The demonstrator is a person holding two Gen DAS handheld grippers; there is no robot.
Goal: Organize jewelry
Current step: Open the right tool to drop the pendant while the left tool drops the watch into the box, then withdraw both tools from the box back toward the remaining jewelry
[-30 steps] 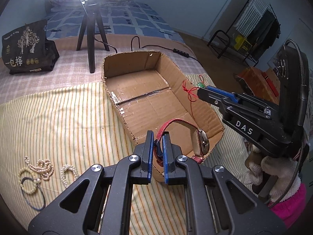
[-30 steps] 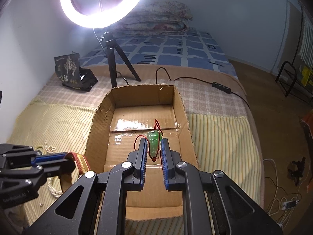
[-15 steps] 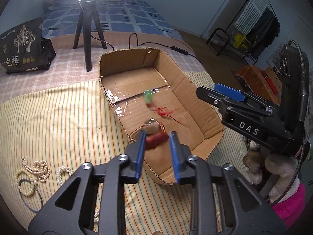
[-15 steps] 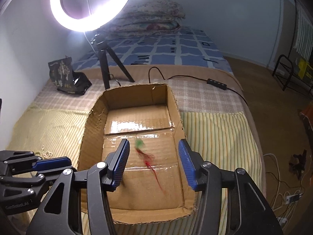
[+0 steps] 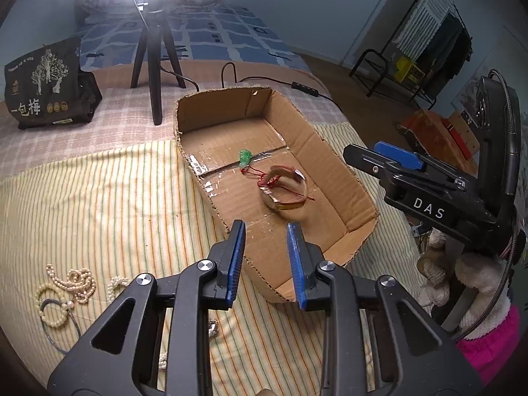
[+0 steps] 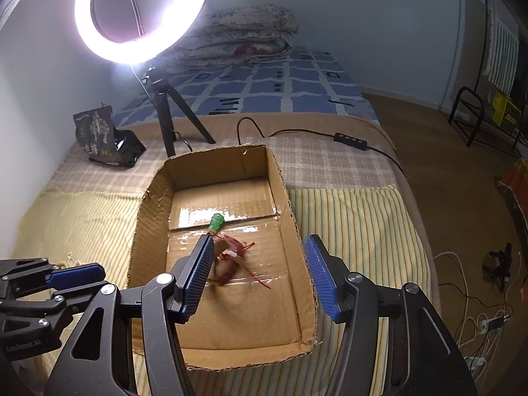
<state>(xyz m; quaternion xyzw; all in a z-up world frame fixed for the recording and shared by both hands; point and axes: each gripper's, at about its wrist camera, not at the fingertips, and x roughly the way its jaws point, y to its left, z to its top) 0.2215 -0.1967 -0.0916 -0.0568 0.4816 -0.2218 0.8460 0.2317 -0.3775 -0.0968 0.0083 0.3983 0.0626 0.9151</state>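
The pearl strands (image 5: 71, 283) are lying in a loose heap on the striped bedspread (image 5: 99, 198), well to the left of the cardboard box (image 5: 333, 165), and they are what I am judging to be next. They are sitting below and left of my left tool (image 5: 265, 267), which is hanging wide and empty over the box's near left wall, so that tool is the nearer one. My right tool (image 6: 257, 274) is spread wide too, holding nothing, hovering over the box floor. Inside the box, the red-strapped watch (image 5: 285, 191) and the green pendant (image 5: 245, 157) on its red cord are already resting near the middle seam.
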